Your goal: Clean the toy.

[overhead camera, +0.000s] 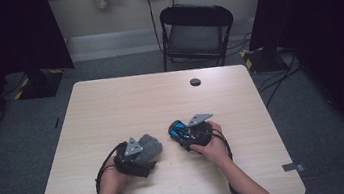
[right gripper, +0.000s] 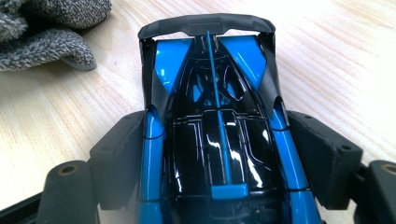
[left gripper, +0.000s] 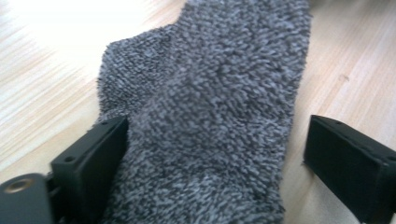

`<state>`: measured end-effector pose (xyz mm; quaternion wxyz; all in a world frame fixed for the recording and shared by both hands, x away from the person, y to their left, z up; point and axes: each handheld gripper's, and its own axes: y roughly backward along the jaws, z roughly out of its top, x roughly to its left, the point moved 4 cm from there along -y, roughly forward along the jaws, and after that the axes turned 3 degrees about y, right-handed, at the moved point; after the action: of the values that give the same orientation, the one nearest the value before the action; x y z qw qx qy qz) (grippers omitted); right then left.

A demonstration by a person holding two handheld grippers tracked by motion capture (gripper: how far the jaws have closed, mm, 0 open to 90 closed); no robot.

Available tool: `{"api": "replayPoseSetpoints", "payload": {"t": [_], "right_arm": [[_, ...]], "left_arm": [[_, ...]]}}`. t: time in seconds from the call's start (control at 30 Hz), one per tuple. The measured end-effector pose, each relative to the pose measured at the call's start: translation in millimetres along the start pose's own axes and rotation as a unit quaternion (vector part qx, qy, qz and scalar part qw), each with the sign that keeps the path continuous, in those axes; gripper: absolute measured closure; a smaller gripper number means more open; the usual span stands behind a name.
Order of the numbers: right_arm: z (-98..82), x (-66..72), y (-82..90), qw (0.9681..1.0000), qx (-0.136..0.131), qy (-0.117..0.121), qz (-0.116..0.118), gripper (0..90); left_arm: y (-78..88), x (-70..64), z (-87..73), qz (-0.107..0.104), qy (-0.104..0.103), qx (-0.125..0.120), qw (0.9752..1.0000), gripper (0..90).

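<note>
Toy car: I see a blue and black toy car (right gripper: 217, 135) lying on the table between the pads of my right gripper (right gripper: 219, 154). Its rear wing points away from the camera in the right gripper view. In the high view the toy car (overhead camera: 179, 129) sits right of the table's middle, towards my side.

Right gripper: my right gripper (overhead camera: 192, 130) has its jaws set wide, and both pads lie against the car's flanks, so I read this as a grip on the car.

Cloth: a fuzzy grey cloth (left gripper: 210, 116) lies on the wood between the jaws of my left gripper (left gripper: 210, 154). In the high view the cloth (overhead camera: 150, 146) is left of the car and near it, not touching it.

Left gripper: my left gripper (overhead camera: 137, 154) is spread wide. One pad is at the cloth's edge; the other stands clear of it with bare wood between. I would not call that a hold.

Table: light wooden table (overhead camera: 125, 103), a dark round grommet (overhead camera: 195, 82) near its far edge.

Beyond: a black folding chair (overhead camera: 196, 33) stands behind the table.
</note>
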<state>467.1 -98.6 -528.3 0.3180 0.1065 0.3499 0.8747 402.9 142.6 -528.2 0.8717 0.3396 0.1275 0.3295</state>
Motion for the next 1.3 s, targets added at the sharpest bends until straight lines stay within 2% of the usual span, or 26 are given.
{"api": "replayPoseSetpoints", "payload": {"t": [0.57, 0.63, 0.67, 0.73, 0.87, 0.93, 1.13, 1.23, 1.3], "right_arm": [[-0.8, 0.1, -0.5, 1.0000, -0.004, -0.007, -0.003, 22.1], [-0.3, 0.2, -1.0, 0.9999, -0.003, -0.009, -0.005, 22.0], [0.0, 0.1, -1.3, 0.9999, -0.004, -0.008, -0.004, 22.0], [0.7, 0.3, -2.1, 0.9999, -0.004, -0.011, -0.007, 21.3], [4.7, 1.5, -3.1, 0.9999, -0.001, 0.005, -0.010, 23.8], [9.1, 2.5, -3.5, 0.9999, -0.009, 0.009, -0.010, 24.2], [18.4, 2.5, -7.5, 1.0000, -0.003, 0.003, -0.004, 23.7], [17.9, 2.8, -11.9, 1.0000, -0.005, -0.005, -0.001, 22.4], [18.2, 3.8, -13.7, 0.9999, -0.005, 0.006, -0.008, 22.4]], "left_arm": [[1.0, 0.6, 0.0, 0.016, 0.010, -0.009, 0.9998, 15.1], [1.7, 1.6, 0.1, 0.019, 0.004, -0.007, 0.9998, 15.8], [1.4, 0.6, -0.1, 0.019, 0.009, -0.011, 0.9997, 16.1], [2.2, 0.5, -0.7, 0.020, 0.015, -0.012, 0.9996, 19.2], [3.1, 1.7, -1.0, 0.024, 0.019, -0.015, 0.9994, 25.2], [4.1, 3.0, -1.6, 0.026, 0.019, -0.016, 0.9994, 27.8], [5.7, 5.1, -1.6, 0.038, 0.024, -0.017, 0.9988, 36.5], [6.0, 6.0, -0.7, 0.043, 0.039, -0.021, 0.9981, 42.1], [6.7, 7.4, -0.2, 0.049, 0.039, -0.018, 0.9979, 44.5]]}}
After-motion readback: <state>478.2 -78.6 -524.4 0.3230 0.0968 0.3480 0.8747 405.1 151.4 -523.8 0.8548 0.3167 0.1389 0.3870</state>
